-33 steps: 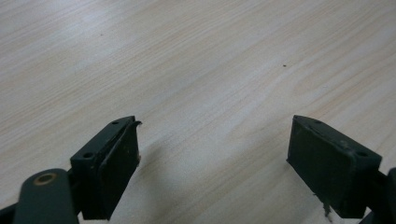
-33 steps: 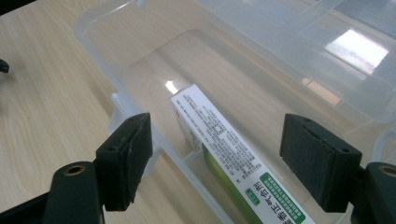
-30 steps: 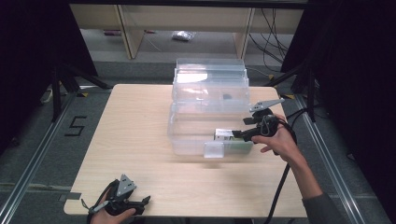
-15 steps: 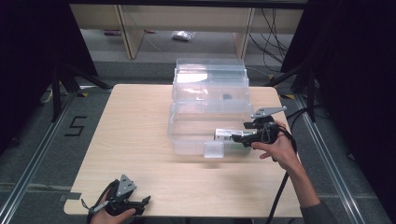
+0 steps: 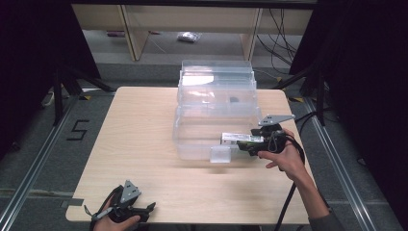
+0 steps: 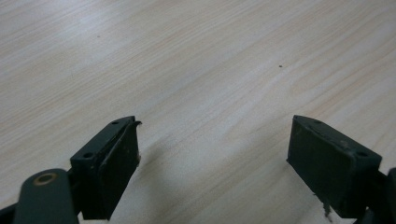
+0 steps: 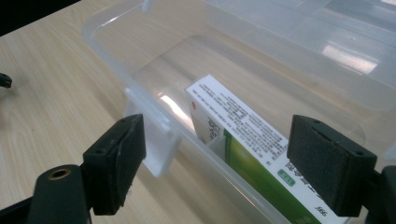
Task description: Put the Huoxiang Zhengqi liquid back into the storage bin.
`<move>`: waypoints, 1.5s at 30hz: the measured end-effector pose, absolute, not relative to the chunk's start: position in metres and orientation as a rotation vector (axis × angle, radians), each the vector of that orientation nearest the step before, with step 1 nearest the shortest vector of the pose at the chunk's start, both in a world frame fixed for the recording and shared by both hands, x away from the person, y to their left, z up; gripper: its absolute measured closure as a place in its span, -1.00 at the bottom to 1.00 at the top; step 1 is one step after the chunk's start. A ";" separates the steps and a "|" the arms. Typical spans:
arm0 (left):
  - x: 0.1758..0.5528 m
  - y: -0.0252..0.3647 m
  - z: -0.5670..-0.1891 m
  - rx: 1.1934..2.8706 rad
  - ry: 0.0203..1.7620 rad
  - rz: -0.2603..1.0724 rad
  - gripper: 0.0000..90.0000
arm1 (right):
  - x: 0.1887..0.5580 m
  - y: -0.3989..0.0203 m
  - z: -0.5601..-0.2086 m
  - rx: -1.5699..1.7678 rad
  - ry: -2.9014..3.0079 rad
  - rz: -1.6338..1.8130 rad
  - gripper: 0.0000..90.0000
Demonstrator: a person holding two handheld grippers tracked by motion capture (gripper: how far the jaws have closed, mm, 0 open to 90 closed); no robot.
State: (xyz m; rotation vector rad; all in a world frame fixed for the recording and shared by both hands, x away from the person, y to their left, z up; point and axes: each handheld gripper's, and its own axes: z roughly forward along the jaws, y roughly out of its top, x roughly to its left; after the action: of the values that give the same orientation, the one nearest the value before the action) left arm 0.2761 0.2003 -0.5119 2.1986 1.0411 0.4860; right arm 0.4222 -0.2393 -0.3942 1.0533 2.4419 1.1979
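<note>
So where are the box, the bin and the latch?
box (image 7: 243,140), right gripper view, its printed top face
bin (image 5: 215,72), high view, its back rim
latch (image 7: 156,144), right gripper view, its flat tab

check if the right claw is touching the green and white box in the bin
Apart. In the right gripper view the right claw stands open, with bare gaps between both jaws and the box, which lies inside the clear bin.

High view overlooks the table (image 5: 144,144); gripper views sit close above it.
</note>
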 end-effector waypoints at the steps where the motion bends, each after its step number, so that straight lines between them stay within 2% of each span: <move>1: 0.276 0.200 -0.512 2.200 1.038 0.488 -0.65 | 0.422 -0.238 -0.394 1.053 2.439 1.201 -0.57; 9: 0.275 0.200 -0.512 2.192 1.048 0.478 -0.65 | 0.416 -0.234 -0.392 1.018 2.422 1.219 -0.63; 20: 0.278 0.201 -0.511 2.204 1.009 0.509 -0.65 | 0.408 -0.228 -0.394 1.042 2.427 1.255 -0.63; 44: 0.275 0.200 -0.511 2.197 1.033 0.490 -0.65 | 0.389 -0.223 -0.407 1.010 2.438 1.228 -0.63; 45: 0.275 0.200 -0.511 2.197 1.033 0.490 -0.65 | 0.385 -0.221 -0.407 1.084 2.443 1.223 -0.63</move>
State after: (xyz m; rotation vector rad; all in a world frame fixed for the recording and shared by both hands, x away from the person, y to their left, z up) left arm 0.2752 0.2002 -0.5108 2.1974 1.0334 0.4896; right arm 0.3851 -0.2209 -0.4071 1.0843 2.4434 1.2231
